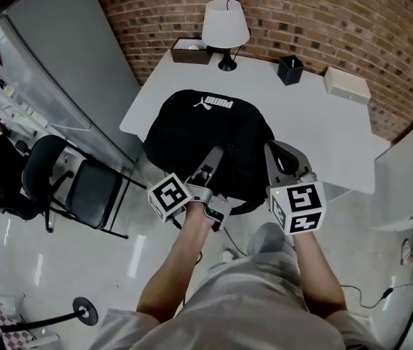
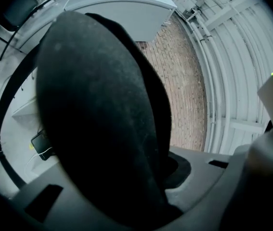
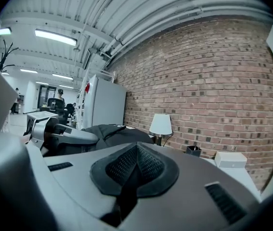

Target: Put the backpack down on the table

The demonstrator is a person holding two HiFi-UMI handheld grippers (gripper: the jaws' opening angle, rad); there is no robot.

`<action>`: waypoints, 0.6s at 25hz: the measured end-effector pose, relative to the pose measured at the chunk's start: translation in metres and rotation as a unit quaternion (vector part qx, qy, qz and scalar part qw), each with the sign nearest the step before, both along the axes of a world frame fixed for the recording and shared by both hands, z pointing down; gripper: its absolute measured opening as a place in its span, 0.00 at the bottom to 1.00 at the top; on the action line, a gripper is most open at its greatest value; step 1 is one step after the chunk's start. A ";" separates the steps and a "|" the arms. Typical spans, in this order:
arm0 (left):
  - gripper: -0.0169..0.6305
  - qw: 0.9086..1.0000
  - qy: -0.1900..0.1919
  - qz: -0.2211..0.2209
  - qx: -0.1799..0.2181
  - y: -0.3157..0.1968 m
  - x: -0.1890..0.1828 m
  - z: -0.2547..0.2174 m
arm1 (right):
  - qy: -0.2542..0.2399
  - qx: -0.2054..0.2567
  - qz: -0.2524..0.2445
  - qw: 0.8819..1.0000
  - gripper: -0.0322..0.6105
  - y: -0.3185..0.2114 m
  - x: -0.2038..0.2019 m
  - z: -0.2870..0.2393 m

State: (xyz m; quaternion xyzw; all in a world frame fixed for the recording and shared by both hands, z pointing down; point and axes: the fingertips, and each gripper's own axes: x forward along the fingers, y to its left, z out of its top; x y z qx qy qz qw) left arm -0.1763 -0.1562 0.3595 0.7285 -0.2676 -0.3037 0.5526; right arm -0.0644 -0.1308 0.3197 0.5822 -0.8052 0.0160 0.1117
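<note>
A black backpack (image 1: 206, 133) with a white logo sits over the near left part of the white table (image 1: 323, 122), its lower end past the table's front edge. My left gripper (image 1: 213, 159) reaches into its near side and is shut on a thick padded black strap (image 2: 97, 119), which fills the left gripper view. My right gripper (image 1: 273, 155) is at the bag's near right edge. Its pads meet on a thin black strap (image 3: 126, 196) in the right gripper view, where the backpack (image 3: 112, 131) and left gripper (image 3: 64, 138) lie to the left.
At the table's far side stand a white lamp (image 1: 225, 24), a brown tray (image 1: 191, 51), a black cup (image 1: 290, 69) and a white box (image 1: 347, 84), against a brick wall. A black folding chair (image 1: 82, 188) and a grey cabinet (image 1: 68, 57) stand to the left.
</note>
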 end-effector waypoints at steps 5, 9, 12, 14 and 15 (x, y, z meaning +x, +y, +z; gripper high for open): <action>0.19 1.000 -0.010 0.006 0.006 -0.019 0.011 -0.001 | -0.003 0.011 0.010 1.000 0.05 -0.015 0.011 -0.003; 0.19 1.000 -0.017 0.013 0.010 -0.037 0.024 0.000 | -0.007 0.013 0.016 1.000 0.05 -0.029 0.024 0.003; 0.19 0.999 -0.026 0.019 0.015 -0.054 0.037 0.002 | -0.009 0.016 0.019 1.000 0.05 -0.045 0.035 0.007; 0.19 0.999 -0.030 0.022 0.014 -0.065 0.046 0.003 | -0.014 0.016 0.022 1.000 0.05 -0.057 0.043 0.008; 0.19 0.999 -0.031 0.024 0.013 -0.071 0.051 0.003 | -0.016 0.017 0.023 0.999 0.05 -0.063 0.048 0.008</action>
